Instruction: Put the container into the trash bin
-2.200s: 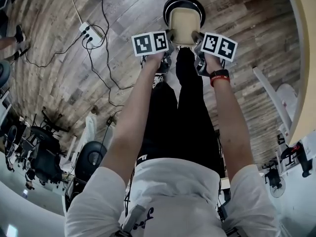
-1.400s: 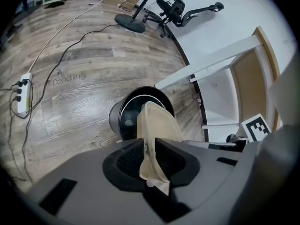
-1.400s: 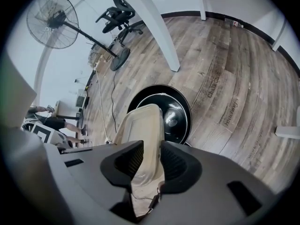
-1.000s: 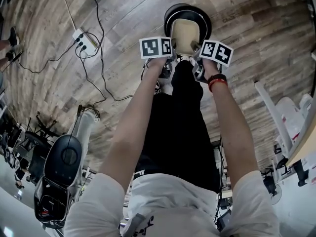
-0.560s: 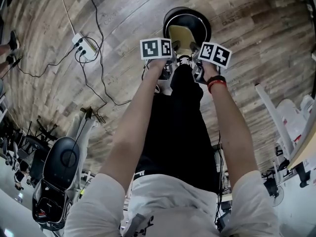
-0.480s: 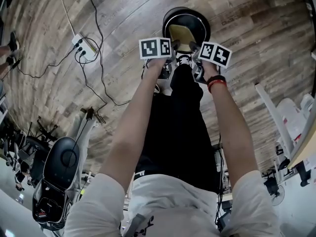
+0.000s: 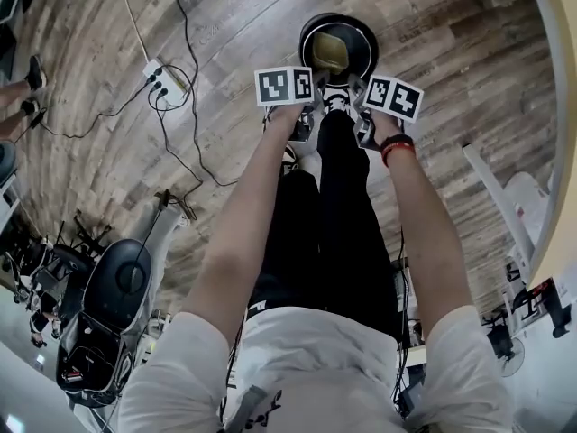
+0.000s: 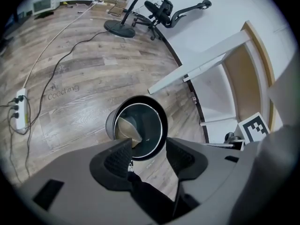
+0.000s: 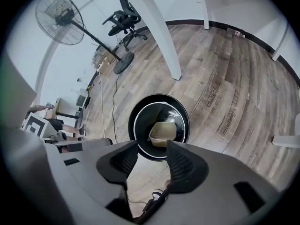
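We hold both tools over the round black trash bin (image 9: 159,99), which stands on the wood-plank floor (image 7: 451,52) just ahead of our feet. The tan rectangular container (image 9: 165,132) lies inside the bin with its open side up, lower than the rim and leaning toward one side of the inner wall. It touches neither tool.

The left hand-held gripper (image 8: 149,156) has its jaws apart and opening. Nothing is between the ribbed pads, and through the gap we see only the bin's rim and floor. The right hand-held gripper (image 9: 152,165) is in the same state, its jaws spread and opening with nothing held, and the bin's mouth and the container show beyond them.

In the head view the two marker cubes, left (image 7: 284,86) and right (image 7: 394,96), sit side by side at the near edge of the bin, with our forearms running down to them. There is a red wristband (image 7: 398,147) on the right wrist.

A white power strip (image 7: 168,80) with dark cables lies on the floor well to the left of the bin. In the right gripper view a pedestal fan (image 9: 58,18) and an office chair (image 9: 124,11) stand far off by the wall.
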